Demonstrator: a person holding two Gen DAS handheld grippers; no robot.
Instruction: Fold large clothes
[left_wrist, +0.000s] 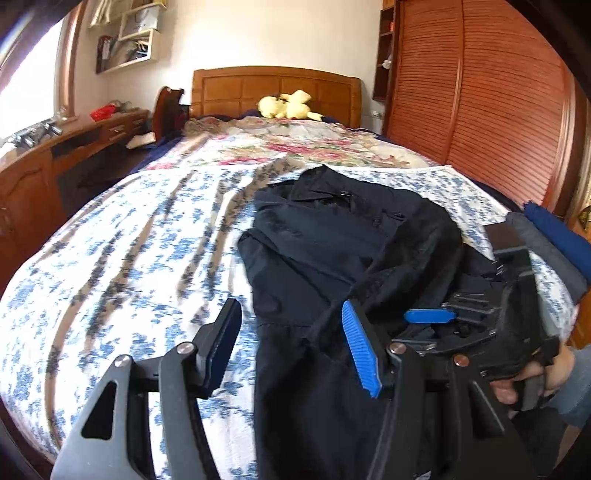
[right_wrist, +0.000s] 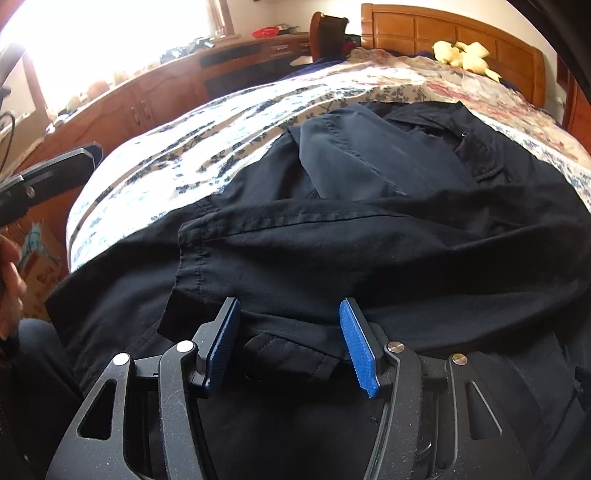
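Left wrist view: my left gripper (left_wrist: 295, 345) stands about half open with nothing between its pads, poised over the near left edge of the black shirt (left_wrist: 343, 236). That shirt lies spread on the blue-flowered bedspread (left_wrist: 122, 251), collar toward the headboard (left_wrist: 277, 88), with one side already turned in. To the right I see my right gripper (left_wrist: 443, 314) low over the crumpled near side of the shirt, a hand (left_wrist: 532, 376) on its handle.

Right wrist view: the right gripper (right_wrist: 291, 343) is also roughly half open, its blue pads (right_wrist: 358, 347) straddling a hemmed fold of the shirt (right_wrist: 369, 240) without pressing on it, so I judge nothing is held. A sleeve lies across the body of the garment, its cuff just ahead of the jaws.

My worry from here: if I close on this spot I may pinch only the top layer, or catch two layers at once, and a pull would then drag the tidy fold open. The fabric is dark and bunched near the jaws, so I cannot read the layers well; the left side being free, the shirt could also slide across the bedspread
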